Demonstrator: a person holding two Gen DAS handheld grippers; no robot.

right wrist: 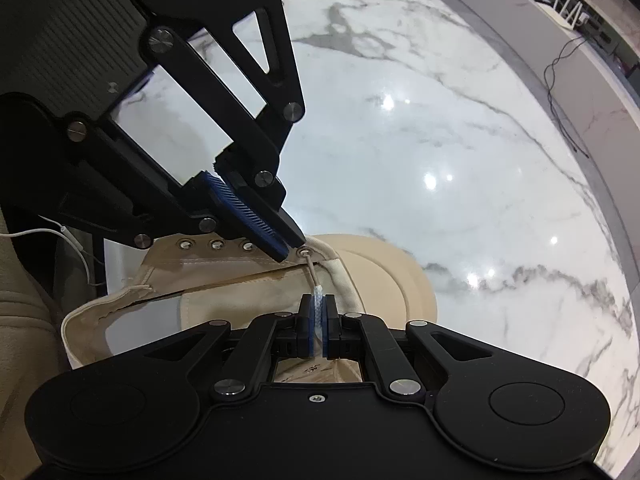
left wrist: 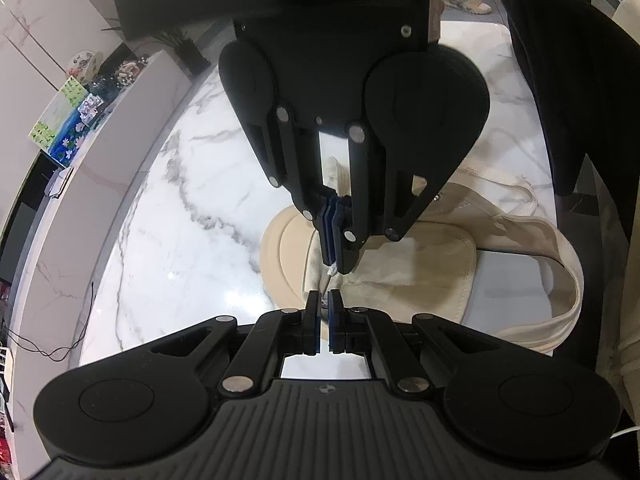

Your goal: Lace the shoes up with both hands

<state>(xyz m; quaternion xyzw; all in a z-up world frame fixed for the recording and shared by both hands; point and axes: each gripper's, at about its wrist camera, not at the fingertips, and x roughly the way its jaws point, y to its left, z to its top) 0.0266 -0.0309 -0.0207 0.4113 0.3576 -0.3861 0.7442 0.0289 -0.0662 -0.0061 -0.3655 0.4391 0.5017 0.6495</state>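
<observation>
Because the lace tip has to go into a small hole, both grippers crowd in at one spot on the shoe, which lies on the marble bench just beyond the right jaws, toe cap ahead and to their right.

The right gripper is clenched on the white lace close to its end. Only the stiff aglet sticks out forward of the jaws. Short grip, so the tip likely stays rigid and aimable. The aglet points up at the front eyelet, tip at or just in the ring; can't tell if it has passed through.

The left gripper comes in from the opposite side, its jaw tips right beside that same eyelet, on the canvas edge. The jaws are drawn nearly together, with a slim gap in the left wrist view. I cannot tell if they pinch the flap or only press on it. Judgement: it is there to steady the eyelet row so the ring doesn't shift under the aglet, or to catch the tip as it emerges.

More eyelets sit in a row under the left jaws, all unlaced. Early in the task, first hole.

Risk: the aglet skids off the ring, or the flap folds away.
</observation>
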